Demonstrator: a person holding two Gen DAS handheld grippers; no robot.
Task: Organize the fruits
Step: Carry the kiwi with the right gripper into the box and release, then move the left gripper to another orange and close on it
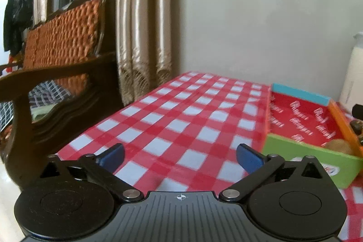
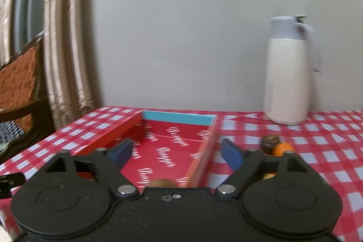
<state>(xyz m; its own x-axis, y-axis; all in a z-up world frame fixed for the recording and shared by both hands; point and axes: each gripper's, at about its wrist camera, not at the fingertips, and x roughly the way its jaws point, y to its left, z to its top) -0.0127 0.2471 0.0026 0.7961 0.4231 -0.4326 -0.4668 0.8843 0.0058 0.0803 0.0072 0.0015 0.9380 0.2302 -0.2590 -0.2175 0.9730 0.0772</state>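
Left wrist view showed the left gripper (image 1: pixel 180 157) with its blue fingers (image 1: pixel 112 157) spread wide and nothing between them, above the red-and-white checked tablecloth (image 1: pixel 181 110) near the table's left edge. Just to its right sat the shallow box (image 1: pixel 313 151), green on the near wall, orange on the right wall and blue on the far wall, with a red printed floor. A brown kiwi (image 1: pixel 338 144) lay in the box's near right corner. Beyond the table's left edge stood a dark wooden bench (image 1: pixel 61 74) with an orange cushion, and curtains (image 1: pixel 140 26) hung behind it.

Right wrist view showed the right gripper (image 2: pixel 175 153) likewise spread wide and empty, over the near end of the box (image 2: pixel 204 155). The kiwi (image 2: pixel 163 183) peeked out at the gripper body's edge. Outside the box's right wall, an orange fruit (image 2: pixel 282 149) lay touching a dark brown one (image 2: pixel 268 143) on the cloth. Farther back, near the table's far edge, stood a cream thermos jug (image 2: pixel 288 74) against the wall.
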